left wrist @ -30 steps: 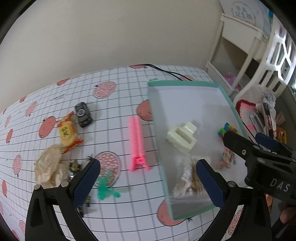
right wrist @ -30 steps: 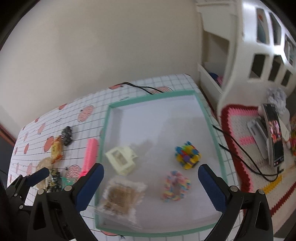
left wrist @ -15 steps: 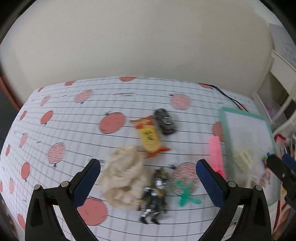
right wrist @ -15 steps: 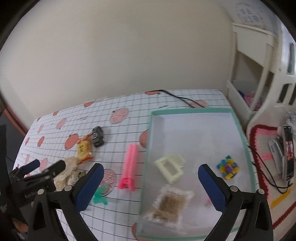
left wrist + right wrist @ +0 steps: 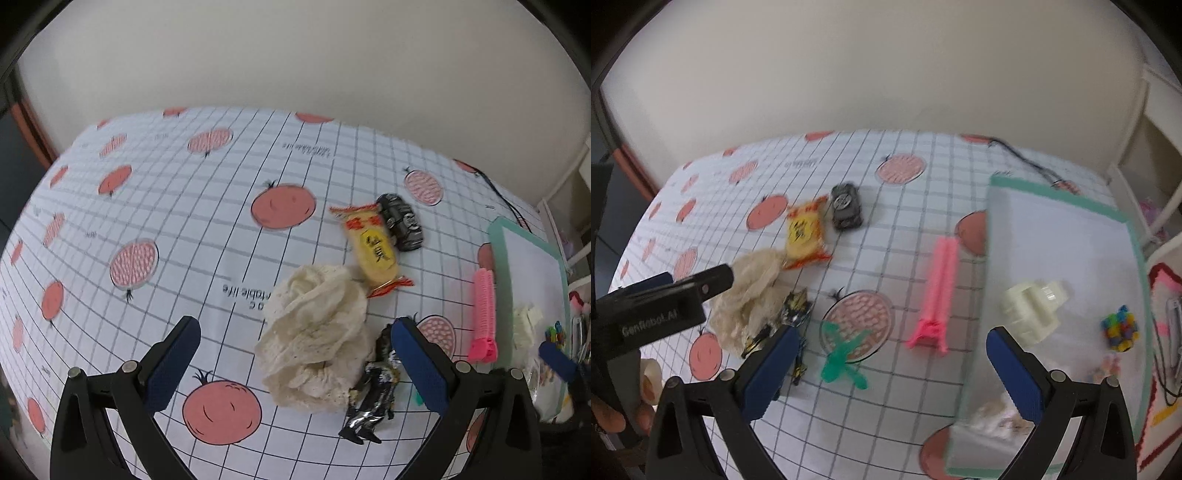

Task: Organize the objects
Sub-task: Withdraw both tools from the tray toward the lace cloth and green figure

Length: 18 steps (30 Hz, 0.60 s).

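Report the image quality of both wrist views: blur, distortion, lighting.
Left wrist view: mostly sharp, the cream cloth and yellow snack packet crisp; fisheye bends the tablecloth grid; soft, even light. Right wrist view: motion blur smears the pink comb and tray rim; same barrel distortion.

"GenRobot.AI" on left gripper [image 5: 698, 286]

From my end the table's covered in a white grid tablecloth [image 5: 192, 229] printed with pink-red tomato-looking fruits, and there's a plain cream wall [image 5: 295, 66] right behind it. I can see a black cable [image 5: 1023, 157] trailing over the far edge of the cloth. Off to the right stands some white furniture [image 5: 1145, 122], with a pink-and-white mat [image 5: 1161, 291] below it.
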Available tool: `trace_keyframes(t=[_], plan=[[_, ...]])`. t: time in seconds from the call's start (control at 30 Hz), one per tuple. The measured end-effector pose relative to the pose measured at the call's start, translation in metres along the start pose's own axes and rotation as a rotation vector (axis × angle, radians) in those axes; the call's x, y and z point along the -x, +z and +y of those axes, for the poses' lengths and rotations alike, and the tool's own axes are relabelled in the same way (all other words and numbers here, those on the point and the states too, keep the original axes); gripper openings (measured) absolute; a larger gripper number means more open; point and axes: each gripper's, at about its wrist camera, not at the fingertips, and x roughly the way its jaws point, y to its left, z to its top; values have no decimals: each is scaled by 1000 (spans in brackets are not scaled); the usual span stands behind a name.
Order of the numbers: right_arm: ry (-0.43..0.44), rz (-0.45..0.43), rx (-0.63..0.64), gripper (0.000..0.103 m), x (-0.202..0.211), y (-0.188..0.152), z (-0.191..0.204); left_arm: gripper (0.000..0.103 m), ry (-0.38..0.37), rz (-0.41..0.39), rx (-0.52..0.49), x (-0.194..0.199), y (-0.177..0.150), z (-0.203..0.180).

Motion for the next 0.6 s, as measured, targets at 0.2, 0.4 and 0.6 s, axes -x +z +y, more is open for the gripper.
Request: trace_keyframes(t=[0.2, 0.4, 0.6], plan=[[-4, 78, 24, 103, -24, -8, 13, 103, -3, 48, -10, -19, -5, 0], [-18, 126, 37, 100, -40, -15, 18, 103, -10, 82, -25, -32, -8, -4], [-23, 156, 45, 95, -52, -17, 21, 103, 1, 112, -50, -47, -12, -10]])
